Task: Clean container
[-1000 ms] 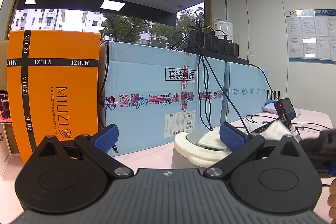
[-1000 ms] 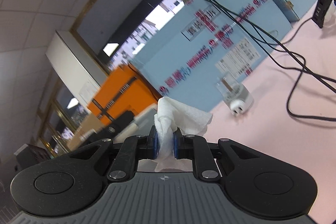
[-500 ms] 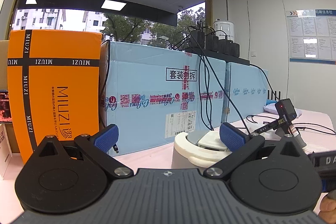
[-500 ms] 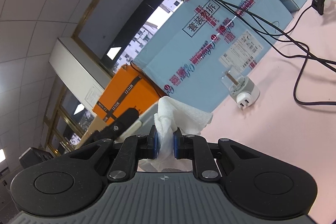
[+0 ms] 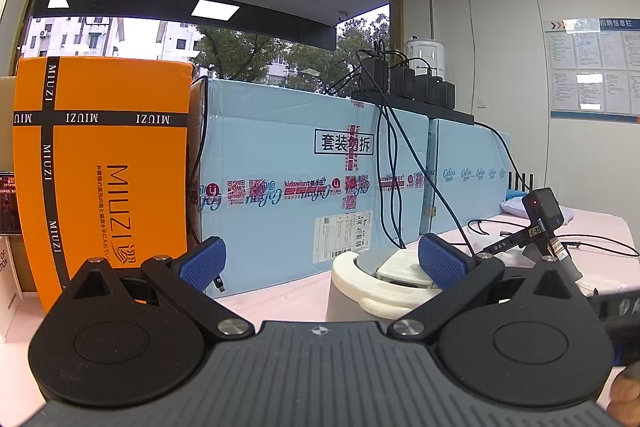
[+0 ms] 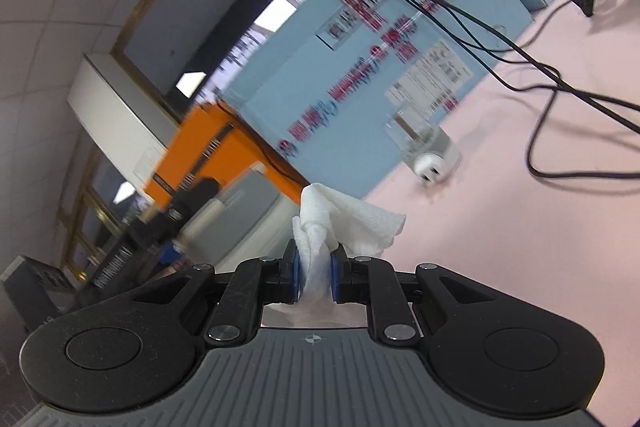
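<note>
The white container (image 5: 372,287) stands on the pink surface (image 5: 280,297) close to its near edge, in front of the blue cartons (image 5: 304,179), and the left tongs (image 5: 320,261) are spread wide, one pad at its rim and the other well clear. The right tongs (image 6: 314,273) are clamped on a crumpled white tissue (image 6: 340,219). The container looks rigid, smooth and fairly light, so it could slide or tip under wiping; holding its thick rim or wall seems safest, while the soft tissue bends readily.
</note>
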